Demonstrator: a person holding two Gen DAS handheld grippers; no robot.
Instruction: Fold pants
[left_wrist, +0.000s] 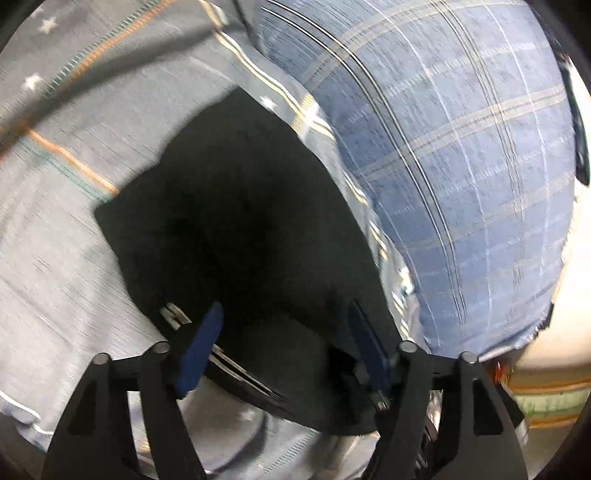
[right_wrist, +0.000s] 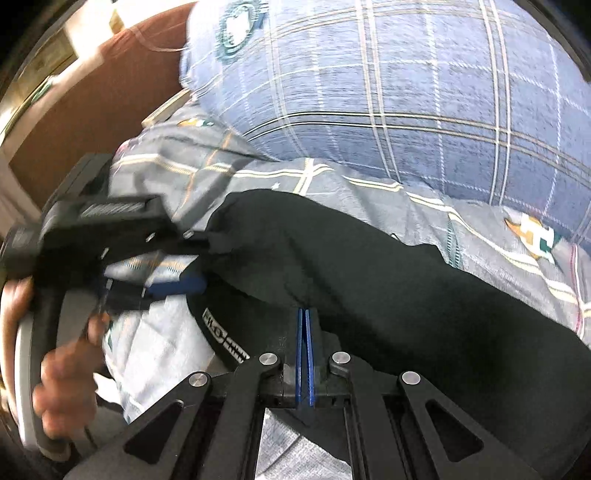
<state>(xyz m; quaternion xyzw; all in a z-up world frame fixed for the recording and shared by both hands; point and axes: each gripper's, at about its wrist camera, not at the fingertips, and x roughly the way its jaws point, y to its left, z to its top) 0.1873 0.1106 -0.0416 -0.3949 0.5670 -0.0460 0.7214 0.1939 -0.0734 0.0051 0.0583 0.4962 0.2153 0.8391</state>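
Observation:
The black pants (left_wrist: 236, 229) lie on a grey patterned bedsheet (left_wrist: 66, 236), partly folded, with a white label at the near edge. My left gripper (left_wrist: 286, 314) is open, its blue fingers (left_wrist: 201, 350) spread over the near edge of the pants. In the right wrist view the pants (right_wrist: 369, 266) stretch from centre to lower right. My right gripper (right_wrist: 305, 314) has its blue pads pressed together on the near edge of the pants. The left gripper (right_wrist: 177, 284) shows at the left, held by a hand, its blue finger at the pants' edge.
A large blue plaid pillow (left_wrist: 461, 166) lies beyond the pants, also in the right wrist view (right_wrist: 388, 85). A brown headboard (right_wrist: 103, 92) stands at the far left. The bed's edge and stacked items (left_wrist: 546, 395) show at the lower right.

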